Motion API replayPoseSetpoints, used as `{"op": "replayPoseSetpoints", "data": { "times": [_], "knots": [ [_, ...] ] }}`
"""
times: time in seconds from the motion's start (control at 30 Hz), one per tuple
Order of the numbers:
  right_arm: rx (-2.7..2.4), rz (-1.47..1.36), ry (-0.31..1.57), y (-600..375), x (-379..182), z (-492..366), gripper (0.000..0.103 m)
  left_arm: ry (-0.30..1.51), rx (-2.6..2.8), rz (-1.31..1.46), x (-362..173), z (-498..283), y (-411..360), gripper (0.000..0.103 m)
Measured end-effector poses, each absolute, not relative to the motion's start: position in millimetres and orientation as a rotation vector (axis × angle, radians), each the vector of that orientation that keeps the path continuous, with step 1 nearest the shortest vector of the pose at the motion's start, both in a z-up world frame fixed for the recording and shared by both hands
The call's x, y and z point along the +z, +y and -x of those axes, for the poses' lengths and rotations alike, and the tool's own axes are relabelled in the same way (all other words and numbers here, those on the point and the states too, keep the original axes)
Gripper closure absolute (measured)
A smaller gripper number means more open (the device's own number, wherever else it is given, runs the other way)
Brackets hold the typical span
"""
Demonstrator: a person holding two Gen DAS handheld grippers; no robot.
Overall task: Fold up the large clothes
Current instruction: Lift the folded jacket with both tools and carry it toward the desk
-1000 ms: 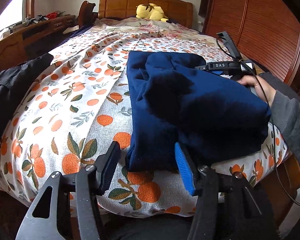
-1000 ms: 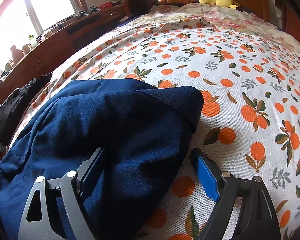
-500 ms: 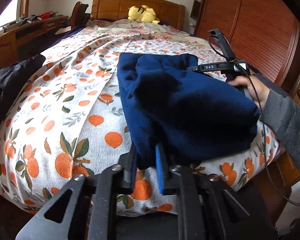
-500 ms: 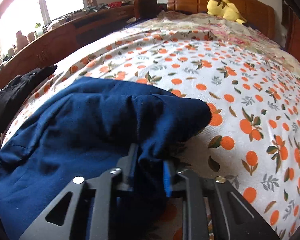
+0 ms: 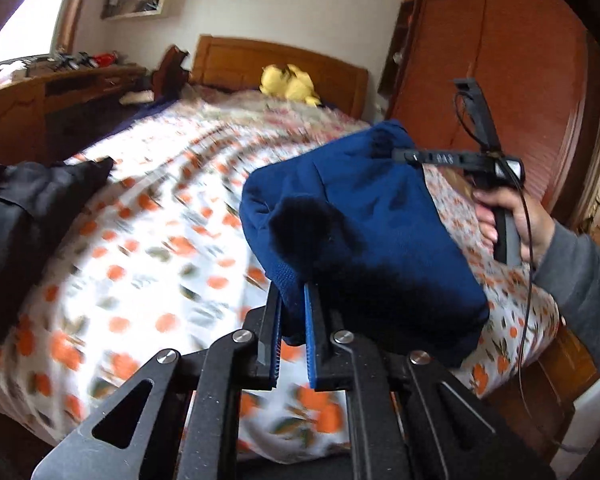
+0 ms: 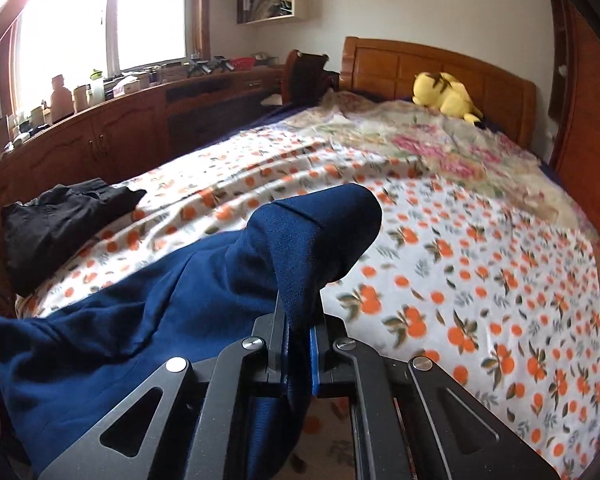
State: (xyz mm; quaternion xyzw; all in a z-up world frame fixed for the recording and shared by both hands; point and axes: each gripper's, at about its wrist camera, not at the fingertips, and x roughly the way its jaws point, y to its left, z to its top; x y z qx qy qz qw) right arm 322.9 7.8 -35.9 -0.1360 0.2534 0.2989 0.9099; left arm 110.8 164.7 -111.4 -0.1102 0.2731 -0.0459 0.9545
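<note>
A folded navy blue garment is held up off the bed with the orange-print sheet. My left gripper is shut on its near edge. My right gripper is shut on the other edge of the same garment, which hangs to the left in the right wrist view. The right gripper also shows in the left wrist view, held by a hand at the garment's far side.
A black garment lies at the bed's left edge; it also shows in the right wrist view. A yellow plush toy sits by the wooden headboard. A wooden wardrobe stands right, a wooden counter left.
Both grippers went from open to shut on the navy garment's edges, then lifted it off the bed. The views have tilted upward.
</note>
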Motion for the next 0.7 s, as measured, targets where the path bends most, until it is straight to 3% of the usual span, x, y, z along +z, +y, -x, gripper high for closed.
{"op": "replayPoseSetpoints", "data": {
  "times": [0.4, 0.7],
  "knots": [
    [0.742, 0.418, 0.417, 197.3, 4.8, -297.5, 0.097, 0.464, 0.158, 0.11, -44.1, -68.1, 330.8, 0.093],
    [0.874, 0.415, 0.341, 339.9, 8.7, -278.2, 0.096, 0.458, 0.448, 0.097, -28.2, -44.2, 454.3, 0.093]
  ]
}}
